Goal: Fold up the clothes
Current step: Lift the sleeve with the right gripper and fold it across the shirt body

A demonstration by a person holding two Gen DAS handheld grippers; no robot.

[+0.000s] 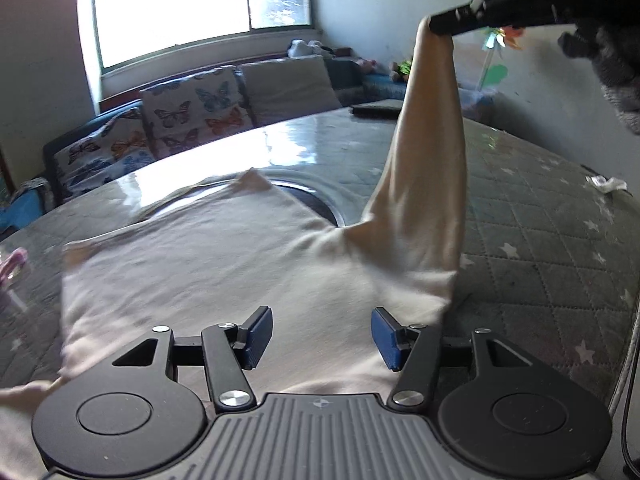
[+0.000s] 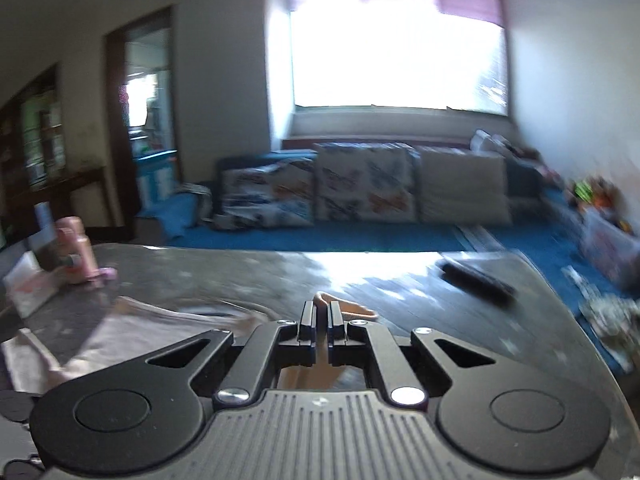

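Note:
A pale pink long-sleeved shirt (image 1: 208, 272) lies flat on the quilted grey table cover (image 1: 540, 248). One sleeve (image 1: 428, 152) is pulled up high off the table, its cuff pinched in my right gripper (image 1: 444, 26) at the upper right of the left wrist view. In the right wrist view my right gripper (image 2: 321, 316) is shut on that cuff (image 2: 340, 306), with cloth poking out past the fingertips. My left gripper (image 1: 322, 334) hovers open just above the shirt's near part, blue pads (image 1: 260, 332) wide apart with nothing between them.
A dark flat object (image 1: 376, 110) lies at the table's far edge. A pink bottle (image 2: 76, 256) and a box stand at the far left of the table. Crumpled white paper (image 1: 606, 184) sits at the right edge. A sofa with butterfly cushions (image 1: 192, 108) stands beyond, under the window.

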